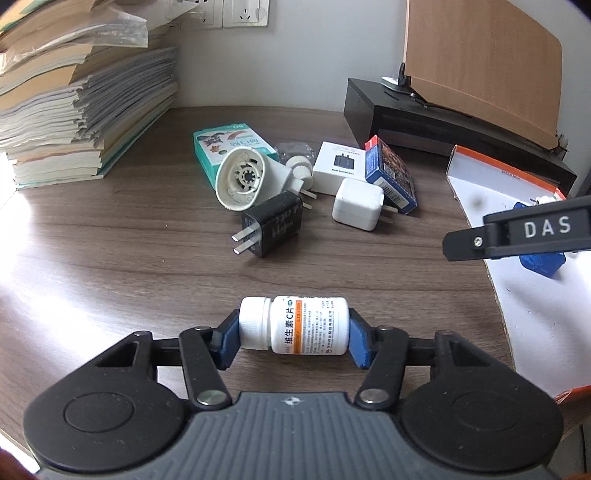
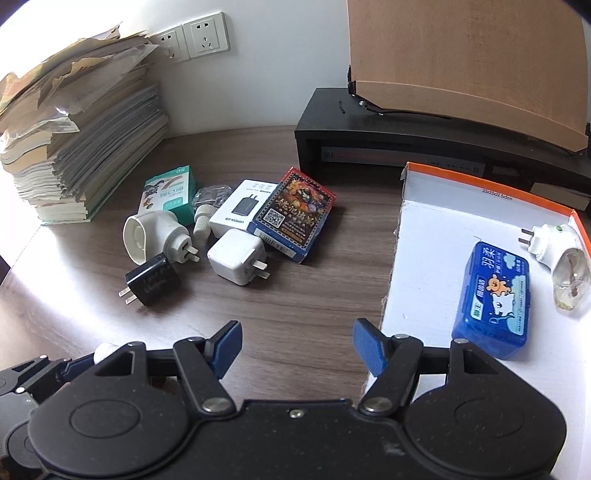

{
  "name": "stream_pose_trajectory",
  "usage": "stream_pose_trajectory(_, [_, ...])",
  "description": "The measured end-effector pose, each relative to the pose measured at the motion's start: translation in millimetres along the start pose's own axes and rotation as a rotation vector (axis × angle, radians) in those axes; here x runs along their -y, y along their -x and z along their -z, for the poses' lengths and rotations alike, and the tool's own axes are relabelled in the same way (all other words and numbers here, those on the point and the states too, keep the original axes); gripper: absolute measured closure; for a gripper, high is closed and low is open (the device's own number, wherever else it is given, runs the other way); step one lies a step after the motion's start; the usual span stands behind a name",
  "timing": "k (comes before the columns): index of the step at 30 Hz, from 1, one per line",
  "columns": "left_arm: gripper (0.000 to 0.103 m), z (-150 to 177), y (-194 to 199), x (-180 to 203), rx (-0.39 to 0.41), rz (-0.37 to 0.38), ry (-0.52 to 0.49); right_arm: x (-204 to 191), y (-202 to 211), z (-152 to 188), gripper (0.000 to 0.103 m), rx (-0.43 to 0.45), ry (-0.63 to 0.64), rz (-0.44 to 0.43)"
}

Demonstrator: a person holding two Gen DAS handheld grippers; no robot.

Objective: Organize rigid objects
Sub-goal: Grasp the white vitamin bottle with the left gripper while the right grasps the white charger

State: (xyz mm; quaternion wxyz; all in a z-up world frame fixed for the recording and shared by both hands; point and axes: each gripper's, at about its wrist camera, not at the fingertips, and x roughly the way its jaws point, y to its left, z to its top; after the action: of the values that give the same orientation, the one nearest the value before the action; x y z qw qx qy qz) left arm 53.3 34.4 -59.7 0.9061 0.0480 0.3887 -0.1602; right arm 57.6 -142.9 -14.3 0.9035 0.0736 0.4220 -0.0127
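Observation:
My left gripper [image 1: 293, 332] is shut on a white pill bottle [image 1: 295, 325], held sideways above the wooden desk. My right gripper [image 2: 297, 341] is open and empty over the desk by the left edge of the white box lid [image 2: 443, 236]. The lid holds a blue case [image 2: 493, 299] and a white plug-in device [image 2: 554, 266]. On the desk lies a cluster: a black charger [image 1: 271, 223], a white charger [image 1: 356, 208], a round white plug device [image 1: 245, 177], a white charger box [image 1: 340, 166], a blue card box [image 1: 391, 173] and a green box [image 1: 229, 142].
A tall stack of books and papers [image 1: 81, 110] fills the back left. A black stand [image 1: 424, 110] with a brown board [image 1: 480, 66] on it stands at the back right. Wall sockets [image 2: 205, 35] sit above the desk.

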Motion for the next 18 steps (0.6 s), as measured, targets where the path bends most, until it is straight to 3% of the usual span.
stream_pose_trajectory(6, [0.045,-14,7,-18,0.022,0.019,0.024,-14,-29,-22,0.023,-0.019,-0.107,-0.055])
stream_pose_trajectory(18, [0.045,-24,10,-51,0.031,0.027,0.057,-50,-94,-42,0.021,-0.034,0.000,-0.010])
